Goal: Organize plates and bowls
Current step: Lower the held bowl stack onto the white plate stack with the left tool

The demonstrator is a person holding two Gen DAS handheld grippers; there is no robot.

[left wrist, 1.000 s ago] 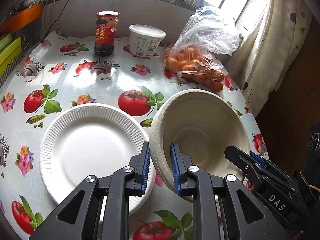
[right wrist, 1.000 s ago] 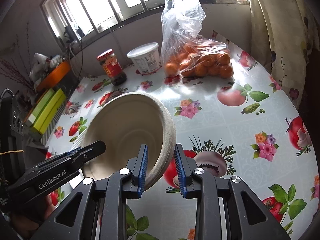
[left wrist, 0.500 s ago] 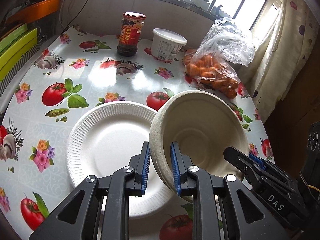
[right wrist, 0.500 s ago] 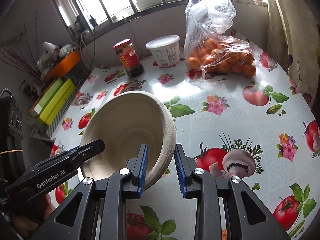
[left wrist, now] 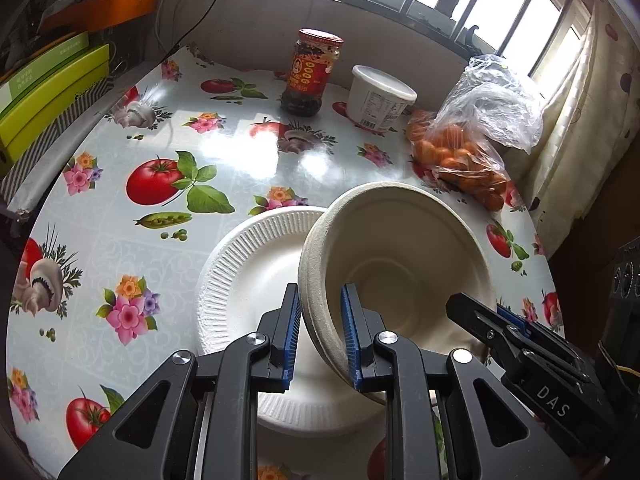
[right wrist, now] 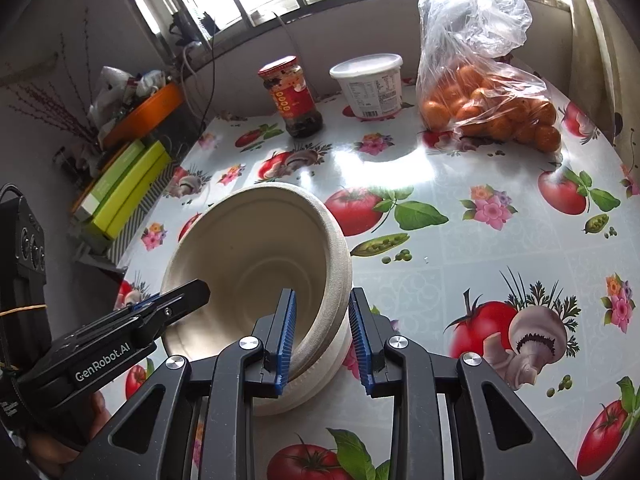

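Note:
A beige paper bowl (left wrist: 400, 264) hangs tilted above the table, held by its rim from two sides. My left gripper (left wrist: 320, 336) is shut on the bowl's left rim, one pad inside and one outside. My right gripper (right wrist: 320, 340) is shut on the opposite rim of the bowl (right wrist: 248, 248). Each gripper shows in the other's view: the right one (left wrist: 500, 328) and the left one (right wrist: 168, 304). A white ribbed paper plate (left wrist: 248, 280) lies flat on the table, and the bowl overlaps its right half.
At the back of the table (left wrist: 120, 280) with its flowered cloth stand a red-lidded jar (left wrist: 310, 76), a white tub (left wrist: 378, 100) and a bag of oranges (left wrist: 468, 160). Green boxes (left wrist: 44, 92) sit off the left edge. A curtain (left wrist: 592, 120) hangs at the right.
Both grippers have carried the bowl leftward across the table. The plate lay beside the bowl a second ago; now the bowl hangs over its right half.

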